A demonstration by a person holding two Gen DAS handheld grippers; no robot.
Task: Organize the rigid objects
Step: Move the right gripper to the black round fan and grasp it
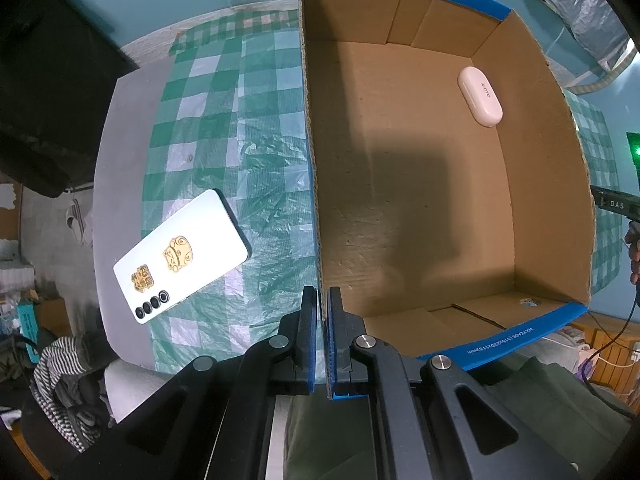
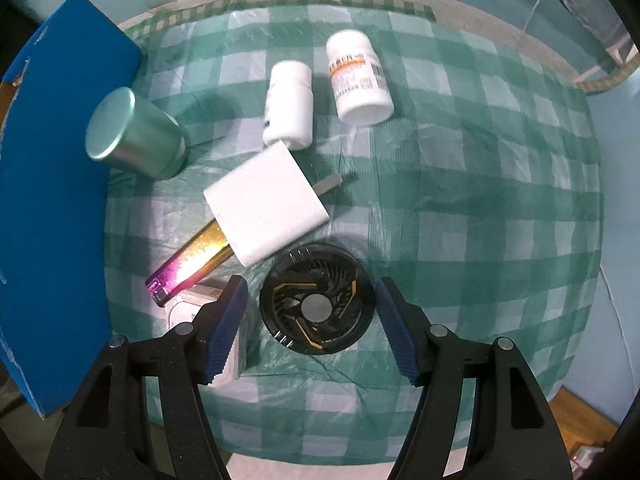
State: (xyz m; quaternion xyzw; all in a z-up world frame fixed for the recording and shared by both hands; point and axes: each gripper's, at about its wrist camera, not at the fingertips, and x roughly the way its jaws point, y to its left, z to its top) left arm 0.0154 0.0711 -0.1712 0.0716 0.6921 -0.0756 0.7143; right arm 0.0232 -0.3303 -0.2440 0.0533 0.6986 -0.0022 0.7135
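Both wrist views downward, close, sharing box [image 1: 440,180], tablecloth [image 2: 460,200]

Dim bluish light, fisheye-bent edges, a dark shadow across the box floor [image 1: 420,208].

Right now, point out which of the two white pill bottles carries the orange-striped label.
The larger white bottle, lying farther right: an orange band and printed text cross its side. The smaller white bottle beside it shows almost bare plastic.

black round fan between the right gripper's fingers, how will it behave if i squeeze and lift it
The black round fan lies flat, so it probably won't roll. It looks like rigid plastic, likely light. Its thin blades and small metal pins look fragile, so the open right gripper should probably squeeze the outer rim.
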